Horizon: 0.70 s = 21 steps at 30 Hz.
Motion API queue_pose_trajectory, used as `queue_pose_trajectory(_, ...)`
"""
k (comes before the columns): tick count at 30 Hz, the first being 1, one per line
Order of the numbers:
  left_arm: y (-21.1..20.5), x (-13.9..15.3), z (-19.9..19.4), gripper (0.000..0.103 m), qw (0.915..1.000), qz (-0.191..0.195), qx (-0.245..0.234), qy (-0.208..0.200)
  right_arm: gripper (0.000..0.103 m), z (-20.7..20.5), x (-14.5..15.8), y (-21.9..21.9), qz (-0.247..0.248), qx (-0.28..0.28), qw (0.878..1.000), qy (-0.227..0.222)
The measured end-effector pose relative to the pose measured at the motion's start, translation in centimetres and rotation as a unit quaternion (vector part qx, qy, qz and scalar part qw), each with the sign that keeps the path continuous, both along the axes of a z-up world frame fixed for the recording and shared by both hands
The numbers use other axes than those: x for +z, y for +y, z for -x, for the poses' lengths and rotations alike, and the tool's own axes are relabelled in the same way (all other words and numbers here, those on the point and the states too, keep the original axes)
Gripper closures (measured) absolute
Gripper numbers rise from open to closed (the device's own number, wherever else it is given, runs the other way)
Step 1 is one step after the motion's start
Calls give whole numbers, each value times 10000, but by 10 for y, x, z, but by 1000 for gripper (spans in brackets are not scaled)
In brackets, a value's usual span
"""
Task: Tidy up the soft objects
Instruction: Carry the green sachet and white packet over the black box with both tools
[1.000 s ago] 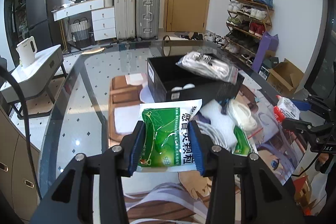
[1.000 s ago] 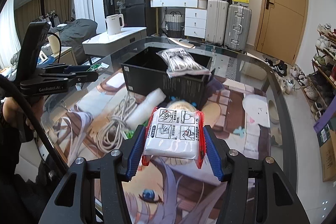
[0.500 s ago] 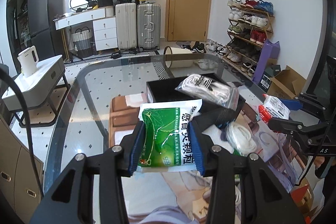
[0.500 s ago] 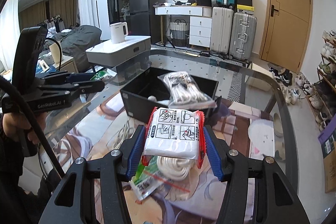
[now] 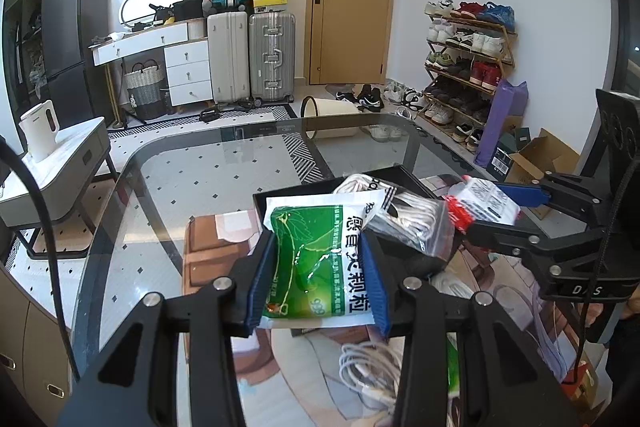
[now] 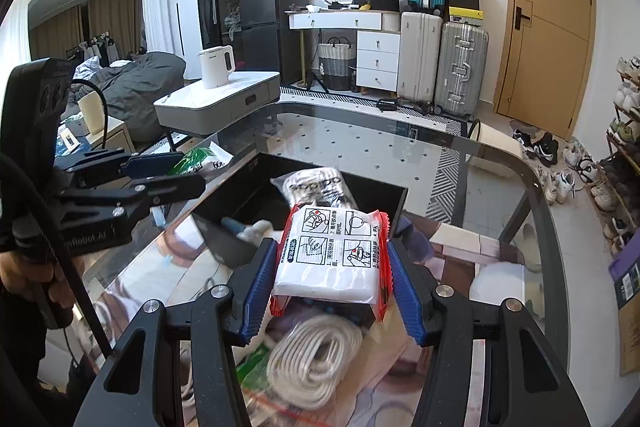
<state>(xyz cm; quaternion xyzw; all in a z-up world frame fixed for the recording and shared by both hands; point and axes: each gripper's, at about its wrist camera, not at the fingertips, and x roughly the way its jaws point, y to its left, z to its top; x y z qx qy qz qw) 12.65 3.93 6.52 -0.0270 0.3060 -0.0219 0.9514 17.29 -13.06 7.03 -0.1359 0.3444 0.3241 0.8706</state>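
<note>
In a cluttered room stacked with suitcases (image 5: 251, 55) and a shoe rack (image 5: 466, 55), we are working over a glass table (image 5: 168, 195) laid with a printed mat. We are carrying two soft packets above a black box (image 6: 256, 195) that already holds a clear bag of coiled white cable (image 6: 316, 187). Our left gripper (image 5: 318, 277) is clamping a green-and-white sachet (image 5: 310, 259), its blue ribbed pads pinching the crinkled foil from both sides. Our right gripper (image 6: 332, 277) is squeezing a white, red-edged pack (image 6: 334, 253) printed with instruction panels, holding it just short of the box's near wall. Both packets are looking light, pliable and slick-skinned, so we are judging that a grip across the flat middle will hold best, since the sealed edges would likely fold or slip. Below the right gripper, a loose coil of white rope (image 6: 316, 359) and more zip bags are waiting on the mat.
</note>
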Motion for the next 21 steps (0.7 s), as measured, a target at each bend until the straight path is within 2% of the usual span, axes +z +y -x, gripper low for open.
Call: queue_pose_trajectory(21,-12,-32,-47,62,9996,-93,-36,275,47,-49,-32,39,365,257,9987,234)
